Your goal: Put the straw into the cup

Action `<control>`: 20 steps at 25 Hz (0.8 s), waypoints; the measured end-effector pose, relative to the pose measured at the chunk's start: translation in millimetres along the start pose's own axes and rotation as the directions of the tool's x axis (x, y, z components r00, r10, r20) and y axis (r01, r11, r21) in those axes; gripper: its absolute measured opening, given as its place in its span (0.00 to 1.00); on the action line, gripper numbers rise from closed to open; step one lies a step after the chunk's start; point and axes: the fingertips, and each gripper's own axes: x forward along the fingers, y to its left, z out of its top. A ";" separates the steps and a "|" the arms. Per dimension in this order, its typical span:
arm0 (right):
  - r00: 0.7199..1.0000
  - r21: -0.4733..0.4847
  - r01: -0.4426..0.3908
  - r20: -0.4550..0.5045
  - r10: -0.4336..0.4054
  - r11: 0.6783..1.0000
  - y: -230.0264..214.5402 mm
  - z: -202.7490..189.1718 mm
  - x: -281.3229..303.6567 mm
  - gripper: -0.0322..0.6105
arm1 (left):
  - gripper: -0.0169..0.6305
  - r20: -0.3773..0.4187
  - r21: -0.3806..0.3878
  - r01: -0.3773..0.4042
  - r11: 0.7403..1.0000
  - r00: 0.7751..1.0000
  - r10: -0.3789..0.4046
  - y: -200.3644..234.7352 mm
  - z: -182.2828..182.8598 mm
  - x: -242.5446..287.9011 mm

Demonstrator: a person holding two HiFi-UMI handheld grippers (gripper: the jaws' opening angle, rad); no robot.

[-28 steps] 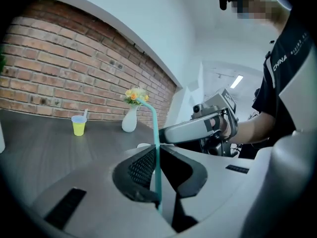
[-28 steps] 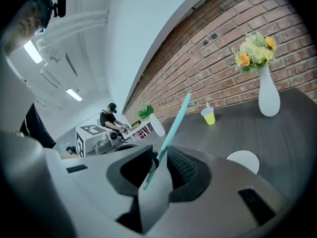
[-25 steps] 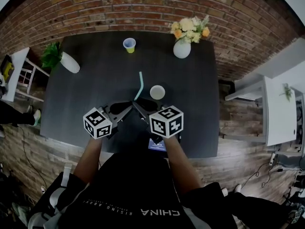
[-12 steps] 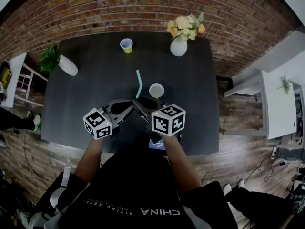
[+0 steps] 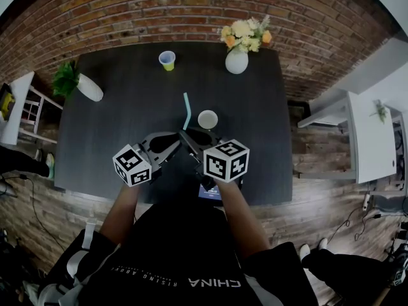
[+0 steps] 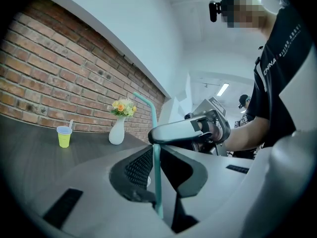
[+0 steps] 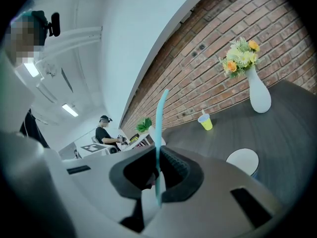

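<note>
The dark table (image 5: 127,120) lies open around the white round cup (image 5: 208,119); a white flower vase (image 5: 236,61) and a yellow plastic cup (image 5: 167,60) stand well beyond it.

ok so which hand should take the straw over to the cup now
Right. The left gripper and right gripper both seem closed on the straw, but the white cup sits on the right one's side, close beside its jaws.

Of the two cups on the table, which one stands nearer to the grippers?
The white cup, just right of the straw. The yellow cup stands much farther off, at the far edge of the table.
</note>
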 end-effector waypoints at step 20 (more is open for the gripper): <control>0.989 -0.020 0.120 0.090 -0.118 0.993 -38.0 21.3 -33.3 0.10 | 0.03 -0.012 -0.112 -0.070 0.991 0.998 0.069 26.1 -10.5 -8.6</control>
